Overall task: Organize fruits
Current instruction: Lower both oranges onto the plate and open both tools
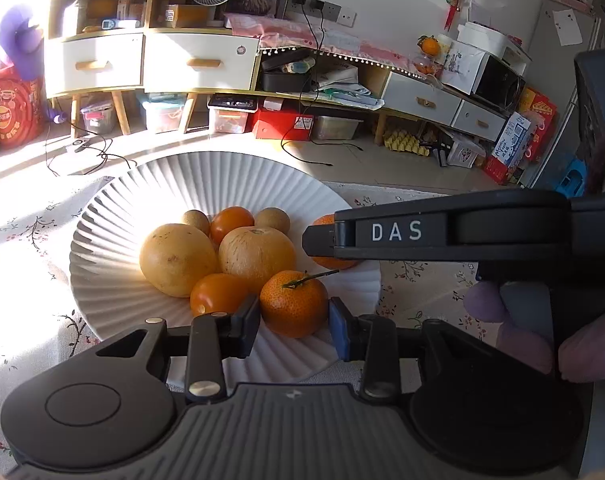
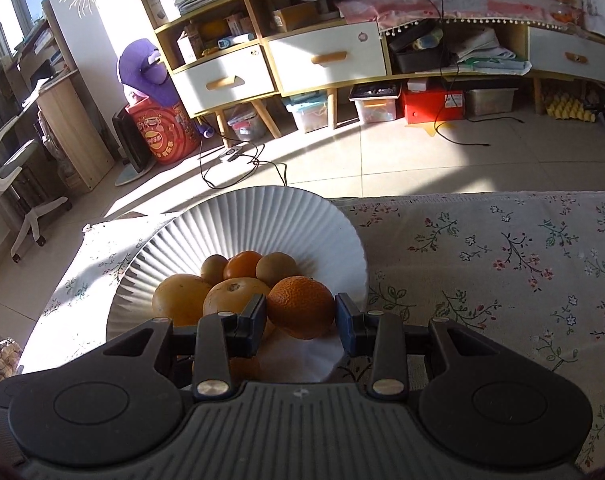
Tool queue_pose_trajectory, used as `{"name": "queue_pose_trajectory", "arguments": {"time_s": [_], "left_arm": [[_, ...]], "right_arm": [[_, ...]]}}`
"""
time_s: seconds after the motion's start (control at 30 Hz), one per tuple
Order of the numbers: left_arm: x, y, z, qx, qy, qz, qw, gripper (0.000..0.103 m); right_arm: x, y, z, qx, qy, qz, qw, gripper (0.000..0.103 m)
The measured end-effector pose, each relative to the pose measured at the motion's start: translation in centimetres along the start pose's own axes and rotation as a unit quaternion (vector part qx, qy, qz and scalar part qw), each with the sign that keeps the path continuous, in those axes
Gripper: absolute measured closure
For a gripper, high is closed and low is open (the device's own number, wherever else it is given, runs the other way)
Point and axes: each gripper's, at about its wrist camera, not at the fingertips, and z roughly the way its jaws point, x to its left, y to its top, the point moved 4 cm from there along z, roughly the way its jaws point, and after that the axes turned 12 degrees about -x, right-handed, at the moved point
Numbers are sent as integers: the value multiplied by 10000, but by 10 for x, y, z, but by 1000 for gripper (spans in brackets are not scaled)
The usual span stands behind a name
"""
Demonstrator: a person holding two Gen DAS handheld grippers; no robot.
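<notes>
Left wrist view: left gripper (image 1: 294, 326) fingers closed narrow on a small stemmed mandarin (image 1: 293, 303), pads touching both its sides, over the near rim of the white ribbed plate (image 1: 114, 208). Its thin green stem points toward 2 o'clock; the fruit is roundish, no clear long axis. Only this view shows the right gripper (image 1: 322, 242) from the side, coming in from 3 o'clock, lying level across the frame, tip pointing to 9 o'clock, with a bigger orange (image 1: 330, 222) mostly hidden behind it; the person's fingers (image 1: 582, 352) wrap its handle at 4 o'clock.

Right wrist view: right gripper (image 2: 300, 322) fingers closed narrow on that orange (image 2: 300, 306), pads against both sides, above the plate's (image 2: 262, 208) near-right edge. The stemmed mandarin is not seen here. This view shows the flowered cloth on the desk (image 2: 502, 248) out to 3 o'clock.

In both views, the plate holds two yellow pears (image 1: 256, 254), two small oranges (image 1: 231, 222) and two brown round fruits (image 1: 271, 219). Both grippers tilt downward toward the plate.
</notes>
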Motion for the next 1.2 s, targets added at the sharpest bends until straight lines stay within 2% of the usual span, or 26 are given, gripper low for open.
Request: {"name": "queue_pose_trajectory", "arguments": {"time_s": [0.43, 0.6, 0.8, 1.2], "left_arm": [[0, 2, 2, -32, -73, 6, 10000, 75], [-1, 3, 0, -35, -113, 49, 9999, 71], [-4, 4, -9, -103, -150, 116, 9998, 58], [-7, 1, -43, -182, -173, 277, 9993, 31]], "right_arm": [[4, 2, 4, 13, 23, -148, 9999, 67], [4, 4, 2, 7, 17, -119, 9999, 64], [4, 9, -8, -66, -12, -53, 10000, 47], [5, 10, -36, -149, -179, -32, 9997, 29]]}}
